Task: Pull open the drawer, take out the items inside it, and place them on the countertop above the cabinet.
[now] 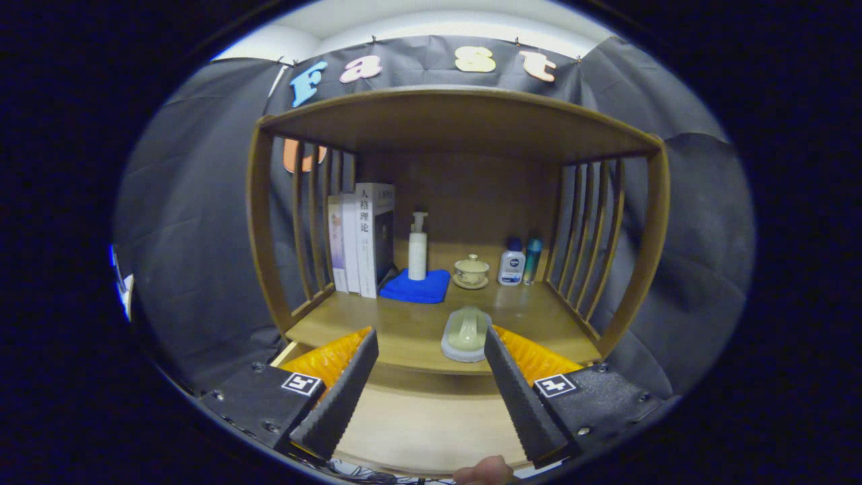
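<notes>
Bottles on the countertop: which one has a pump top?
The tall white bottle standing on the blue cloth, beside the books. The two small bottles by the right slats have plain caps. The tongs are open.

The black two-finger gripper [431, 367] has two long wedge-shaped fingers [340, 397] with finely ribbed, saw-toothed inner faces — dark grey and matte. Behind each finger sits a glossy orange ridged panel [330, 357]. The flat black mounting blocks [252, 404] beside the fingers carry small silver screws and one square black-and-white marker tag [301, 383] apiece — one per side.
</notes>
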A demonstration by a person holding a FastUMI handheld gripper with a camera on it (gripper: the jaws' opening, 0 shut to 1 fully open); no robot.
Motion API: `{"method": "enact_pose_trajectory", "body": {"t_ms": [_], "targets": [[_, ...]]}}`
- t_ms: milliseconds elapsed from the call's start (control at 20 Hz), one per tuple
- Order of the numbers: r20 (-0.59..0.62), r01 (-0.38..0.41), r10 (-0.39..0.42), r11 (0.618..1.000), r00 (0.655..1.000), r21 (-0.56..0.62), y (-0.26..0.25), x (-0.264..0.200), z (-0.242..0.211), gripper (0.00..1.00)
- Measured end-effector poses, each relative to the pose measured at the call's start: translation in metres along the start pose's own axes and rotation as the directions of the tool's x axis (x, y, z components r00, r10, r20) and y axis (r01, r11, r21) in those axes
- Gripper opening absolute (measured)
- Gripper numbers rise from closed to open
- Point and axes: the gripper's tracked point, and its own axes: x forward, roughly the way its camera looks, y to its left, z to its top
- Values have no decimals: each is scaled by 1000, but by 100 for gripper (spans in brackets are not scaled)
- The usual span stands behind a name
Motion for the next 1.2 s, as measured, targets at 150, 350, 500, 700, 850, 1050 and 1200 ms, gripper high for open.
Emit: {"method": "enact_pose_trajectory", "body": {"t_ms": [150,350,500,700,850,1050,1200], "targets": [[45,4,-4,1000,999,-12,7,-25,-13,100],[106,-9,16,998,994,-69,22,-52,-37,100],[114,-18,30,995,993,-100,35,-70,-71,100],[111,25,-12,993,994,-111,31,-80,-120,100],[81,53,-47,996,996,-75,25,-79,-153,100],[41,85,-85,996,996,-18,14,-73,-186,100],[69,114,-111,993,991,-42,11,-72,-191,100]]}}
